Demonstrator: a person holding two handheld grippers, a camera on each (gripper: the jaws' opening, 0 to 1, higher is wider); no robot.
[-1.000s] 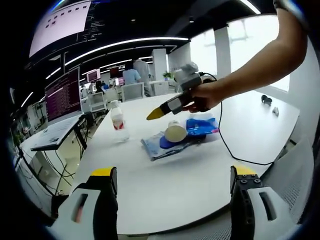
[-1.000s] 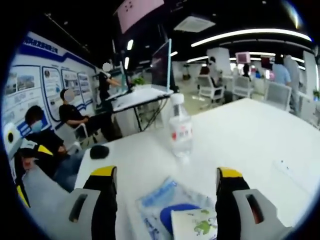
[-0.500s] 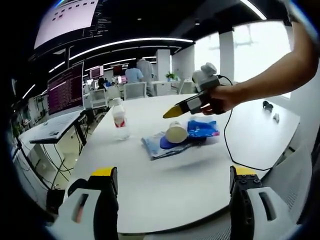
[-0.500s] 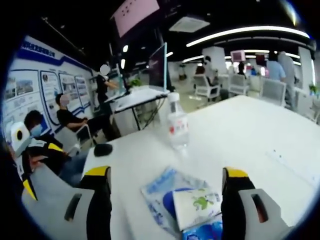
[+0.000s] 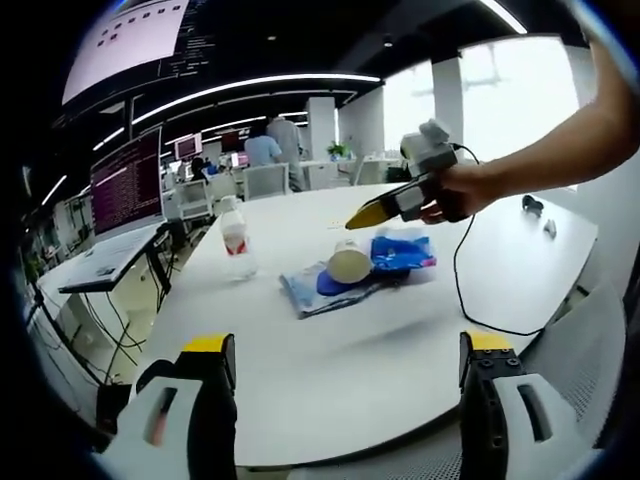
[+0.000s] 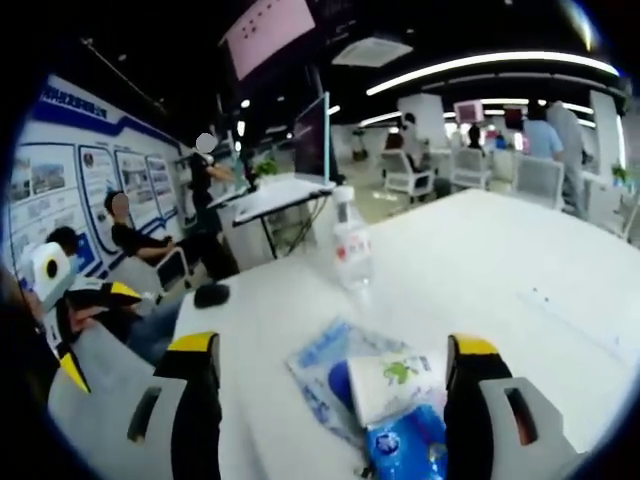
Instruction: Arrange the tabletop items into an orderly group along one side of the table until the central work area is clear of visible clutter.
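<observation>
Near the centre of the left gripper view, a smooth white table (image 5: pixel 340 370) carries a flat crinkled plastic pouch (image 5: pixel 312 294), a cylindrical paper cup (image 5: pixel 350 262) lying on it, a glossy blue packet (image 5: pixel 403 251) and, left, an upright clear bottle (image 5: pixel 237 238). Above them the right gripper (image 5: pixel 365 215) hovers, jaw state unclear there. Left gripper (image 5: pixel 340 362): jaws spread, empty. In the right gripper view, right jaws stand spread.

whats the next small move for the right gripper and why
Probably lower the right gripper, jaws open, onto the cup. The cup lies on its side atop the pouches mid-table, right between the jaws, while the bottle stands apart.
</observation>
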